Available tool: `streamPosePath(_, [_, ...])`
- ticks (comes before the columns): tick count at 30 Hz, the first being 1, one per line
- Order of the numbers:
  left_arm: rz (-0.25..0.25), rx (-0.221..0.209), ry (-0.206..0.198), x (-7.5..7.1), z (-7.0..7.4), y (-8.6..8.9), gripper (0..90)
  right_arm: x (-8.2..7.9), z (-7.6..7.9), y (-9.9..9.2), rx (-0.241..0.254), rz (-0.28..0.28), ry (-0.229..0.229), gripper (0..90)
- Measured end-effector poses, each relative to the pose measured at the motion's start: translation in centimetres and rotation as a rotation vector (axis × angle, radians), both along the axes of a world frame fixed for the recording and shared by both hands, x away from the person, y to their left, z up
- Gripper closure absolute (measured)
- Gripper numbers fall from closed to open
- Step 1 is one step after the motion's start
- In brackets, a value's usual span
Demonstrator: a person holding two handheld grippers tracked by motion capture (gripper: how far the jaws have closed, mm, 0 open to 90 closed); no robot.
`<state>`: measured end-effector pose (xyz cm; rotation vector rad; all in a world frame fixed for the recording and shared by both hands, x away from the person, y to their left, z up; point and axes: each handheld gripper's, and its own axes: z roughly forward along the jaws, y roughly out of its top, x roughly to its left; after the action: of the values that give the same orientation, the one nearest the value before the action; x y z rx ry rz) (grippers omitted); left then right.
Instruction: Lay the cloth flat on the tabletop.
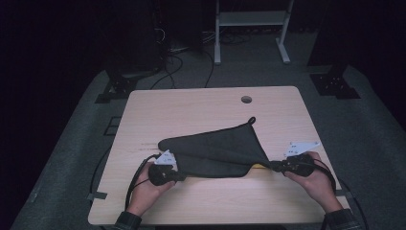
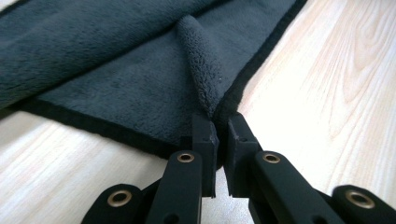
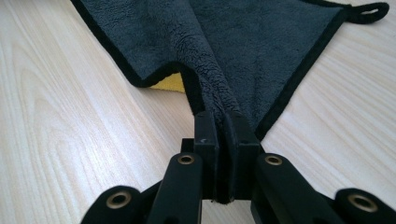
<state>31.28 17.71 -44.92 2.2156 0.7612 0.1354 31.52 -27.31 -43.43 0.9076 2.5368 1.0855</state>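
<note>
Dark grey cloth: a fleecy towel [image 1: 218, 151] with black edging lies partly folded on the table [image 1: 201, 201], spread across its middle and near half, between the two hands.
Cloth shape: wide at the left, narrowing to a point at the right; one corner with a small hanging loop [image 1: 251, 120] points toward the far edge of the table.
Yellow patch: a bit of yellow [image 3: 170, 83] peeks from under the cloth's near edge, close to the right-hand corner; what it is cannot be told.
Left hand-held gripper [image 1: 177, 175]: at the cloth's near left corner, jaws pressed together on the black hem, a ridge of fleece rising from the pinch in the left gripper view [image 2: 219, 140].
Right hand-held gripper [image 1: 277, 166]: at the cloth's right point, jaws clamped tight on a gathered fold of the fabric, as the right gripper view shows [image 3: 223, 135].
Hands: the person's left hand [image 1: 146, 184] and right hand [image 1: 313, 179] each grip a tool near the front edge of the table, well apart.
Table: pale wood grain, with a round cable hole [image 1: 246, 99] near the far edge.
Cables: a black lead [image 1: 134, 179] trails from the left tool toward the front edge.
</note>
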Motion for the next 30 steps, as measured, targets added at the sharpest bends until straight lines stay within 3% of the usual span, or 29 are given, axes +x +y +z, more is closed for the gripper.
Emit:
streamPosePath(3, [0.014,-0.024,-0.009,0.0,0.5,0.3,84.9,-0.1,0.3,-0.1,0.025,0.000,-0.019,83.7])
streamPosePath(8, [0.049,-0.079,-0.044,0.8,2.7,1.3,85.5,0.2,1.3,0.0,0.066,-0.002,-0.045,83.8])
streamPosePath(12, [0.060,-0.096,-0.067,1.4,3.8,1.6,85.7,0.9,2.2,-0.1,0.094,-0.011,-0.064,83.8])
streamPosePath(20, [0.124,-0.156,-0.145,4.7,7.5,2.7,85.9,3.4,4.6,-0.1,0.154,-0.046,-0.132,83.9])
streamPosePath(26, [0.170,-0.174,-0.194,7.0,9.5,3.1,86.0,5.3,6.9,-0.2,0.187,-0.072,-0.179,84.0])
streamPosePath(27, [0.195,-0.190,-0.214,8.1,10.3,3.2,86.1,6.3,7.9,-0.1,0.190,-0.085,-0.206,84.0])
streamPosePath(30, [0.227,-0.201,-0.243,9.9,11.6,3.4,86.2,7.7,9.1,0.0,0.204,-0.103,-0.230,84.1])
